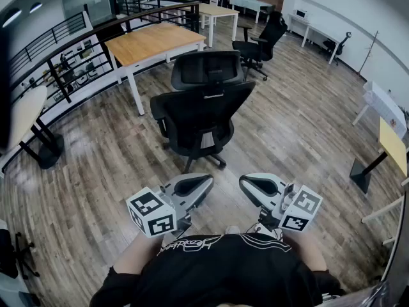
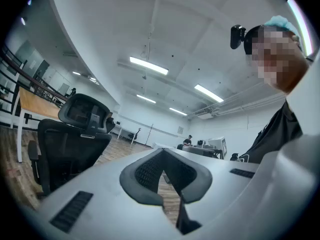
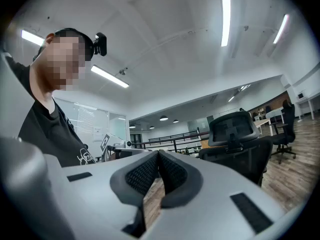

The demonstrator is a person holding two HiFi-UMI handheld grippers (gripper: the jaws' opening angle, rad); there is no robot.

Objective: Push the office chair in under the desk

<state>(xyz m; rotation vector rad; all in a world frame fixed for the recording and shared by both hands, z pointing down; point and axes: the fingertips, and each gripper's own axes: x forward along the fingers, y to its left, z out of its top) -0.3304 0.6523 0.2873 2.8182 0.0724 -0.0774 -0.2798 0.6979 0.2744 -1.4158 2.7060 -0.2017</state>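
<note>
Closest to us, at the bottom of the head view, is the person's black shirt. Just in front of it we hold the left gripper [image 1: 203, 181] and the right gripper [image 1: 248, 183] side by side and level. Each gripper view shows its jaws pressed together with nothing between them, so both are closed and empty. Neither one touches anything.

Ahead of the grippers, across a stretch of bare wood floor [image 1: 300, 120], stands the black office chair [image 1: 203, 110]. Its back and headrest are turned toward us. It stands fully out on the open floor, near the desk [image 1: 153, 40] but not under it.

We judge the task not yet begun: we have to reach the chair's back, then push it forward.

The desk has a wooden top and white legs, and it runs away from us at a slant. One white leg [image 1: 135, 93] stands just left of the chair and could catch the wheels. Otherwise the floor between chair and desk looks bare.

To the left, a dark railing [image 1: 70, 50] curves past the desk. Farther back stand a second office chair [image 1: 263, 38] and a white table [image 1: 214, 10], both well apart from our path.
</note>
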